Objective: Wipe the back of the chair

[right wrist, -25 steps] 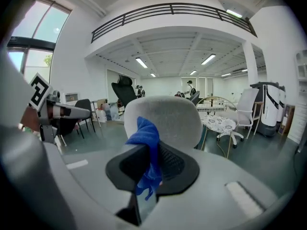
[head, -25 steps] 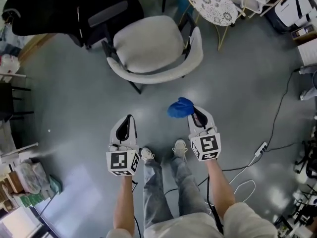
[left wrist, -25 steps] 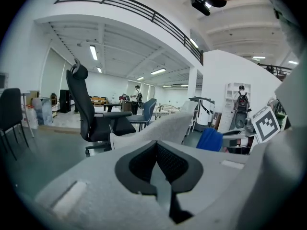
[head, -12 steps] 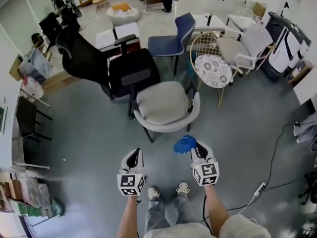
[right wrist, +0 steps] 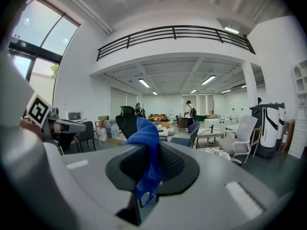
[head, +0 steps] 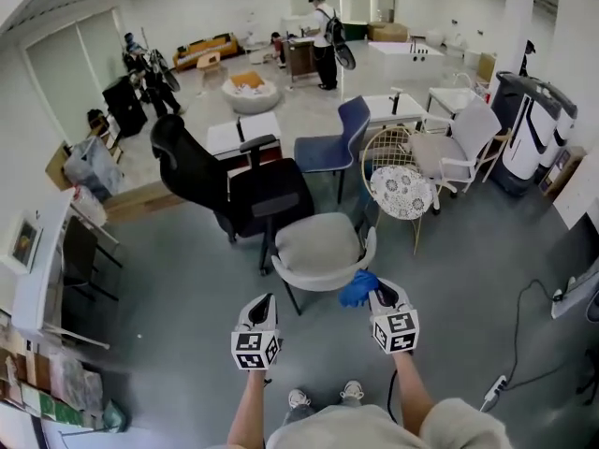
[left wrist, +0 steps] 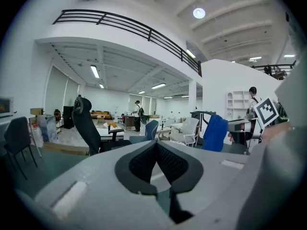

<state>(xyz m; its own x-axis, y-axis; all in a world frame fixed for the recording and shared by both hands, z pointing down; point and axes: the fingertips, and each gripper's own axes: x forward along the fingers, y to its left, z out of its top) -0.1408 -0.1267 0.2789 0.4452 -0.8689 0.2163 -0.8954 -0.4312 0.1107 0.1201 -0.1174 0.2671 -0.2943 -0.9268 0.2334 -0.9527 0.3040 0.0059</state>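
Note:
A pale grey chair with a curved low back stands just in front of me, its back toward me. My right gripper is shut on a blue cloth, which hangs at the right end of the chair's back rim. In the right gripper view the cloth bunches up between the jaws of the right gripper. My left gripper is held level beside it, left of the chair's back. In its own view the left gripper is shut with nothing in it.
A black office chair stands left behind the grey one. A blue chair, a wire chair with a lace cushion and a white chair stand beyond. A person stands far back. A cable lies on the floor at right.
The head view has lifted from the floor to the room. Both grippers have come forward to the chair, and the cloth now hangs at its back rim.

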